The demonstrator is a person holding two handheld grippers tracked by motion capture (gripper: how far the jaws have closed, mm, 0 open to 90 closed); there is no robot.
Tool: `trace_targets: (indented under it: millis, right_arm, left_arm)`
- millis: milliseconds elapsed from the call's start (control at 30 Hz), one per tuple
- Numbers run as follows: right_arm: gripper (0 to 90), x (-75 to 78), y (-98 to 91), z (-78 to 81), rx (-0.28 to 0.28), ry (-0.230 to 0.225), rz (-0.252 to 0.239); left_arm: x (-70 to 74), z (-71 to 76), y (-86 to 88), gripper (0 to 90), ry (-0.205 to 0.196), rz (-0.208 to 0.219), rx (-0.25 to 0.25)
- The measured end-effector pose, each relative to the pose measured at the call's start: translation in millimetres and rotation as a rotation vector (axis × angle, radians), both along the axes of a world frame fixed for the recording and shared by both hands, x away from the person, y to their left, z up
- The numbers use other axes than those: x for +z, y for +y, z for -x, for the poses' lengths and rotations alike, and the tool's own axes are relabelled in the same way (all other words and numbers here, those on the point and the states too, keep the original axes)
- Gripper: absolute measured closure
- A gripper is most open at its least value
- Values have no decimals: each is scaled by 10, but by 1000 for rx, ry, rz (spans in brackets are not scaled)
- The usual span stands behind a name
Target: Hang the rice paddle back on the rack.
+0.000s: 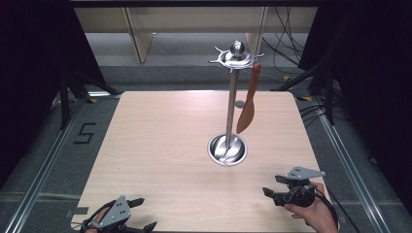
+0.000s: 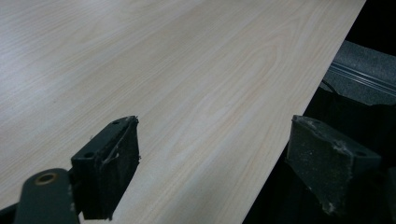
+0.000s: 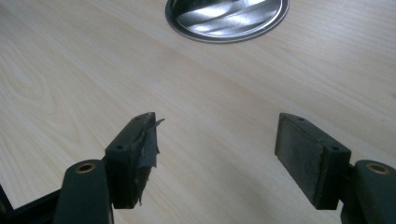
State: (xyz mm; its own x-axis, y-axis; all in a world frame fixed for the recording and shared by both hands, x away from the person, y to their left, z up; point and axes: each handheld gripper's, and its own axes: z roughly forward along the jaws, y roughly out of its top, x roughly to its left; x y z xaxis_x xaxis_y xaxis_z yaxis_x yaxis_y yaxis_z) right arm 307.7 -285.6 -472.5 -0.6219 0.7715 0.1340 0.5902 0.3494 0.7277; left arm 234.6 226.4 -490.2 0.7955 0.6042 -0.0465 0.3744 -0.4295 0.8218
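An orange-brown flat wooden spatula (image 1: 248, 104) is seen hanging from the hooked top ring of a tall steel utensil stand w/ round dish base (image 1: 227, 149) — long axis near vertical, blade down, just right of the pole, clear of the light wood table (image 1: 160, 145). The right gripper (image 1: 270, 185) is held at the near-right edge, jaws wide apart, nothing between; the stand lies ahead and left of it, so it's judged the nearer. The left gripper (image 1: 144, 213) is parked at the near-left edge — jaws also wide, empty.

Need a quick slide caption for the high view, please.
Orange spatula hangs from steel rack on table; both grippers, left and right, open, empty.
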Motion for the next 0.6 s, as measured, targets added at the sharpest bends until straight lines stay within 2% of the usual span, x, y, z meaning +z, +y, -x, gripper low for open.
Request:
trace_targets:
  millis: [33,100,133,233,267,300,333,367,400,433,467,500,533,567,600]
  right_arm:
    - [306,-7,-10,-2,12,-17,13]
    - [306,-16,0,18,5,-9,3]
    - [306,-18,-10,19,22,-17,14]
    - [302,-42,-15,51,5,-2,6]
    - [302,-61,-25,68,-8,-7,9]
    - [301,-76,-49,53,11,-23,18]
    - [300,-89,-53,61,5,-28,22]
    - [300,-89,-53,61,5,-28,22]
    - [298,-107,-48,94,-5,-10,18]
    - [297,-114,-66,86,4,-20,29]
    - [295,-122,-54,115,-20,-9,18]
    - [295,-122,-54,115,-20,-9,18]
    - [293,-135,-63,139,-20,1,16]
    - [292,-149,-68,143,-15,-7,10]
    - [291,-154,-83,141,-2,-13,16]
  left_arm:
    - [-1,0,-1,163,-1,0,-1]
    - [-1,1,-2,163,-1,1,0]
    - [0,1,-2,163,-1,0,-1]
    - [1,2,-1,163,-1,0,0]
    - [0,2,-1,163,-1,0,0]
    - [-1,1,-2,163,-1,0,0]
    - [-1,1,-2,163,-1,0,0]
    - [-1,1,-2,163,-1,0,0]
    - [2,-7,7,164,-6,-21,-4]
    - [3,-6,8,163,-7,-22,-5]
    - [4,-6,8,163,-6,-21,-5]
    - [4,-6,8,163,-6,-21,-5]
    - [-1,2,-2,163,-1,-1,0]
    - [9,-3,10,163,3,-23,-8]
    - [6,-2,8,163,0,-22,-5]
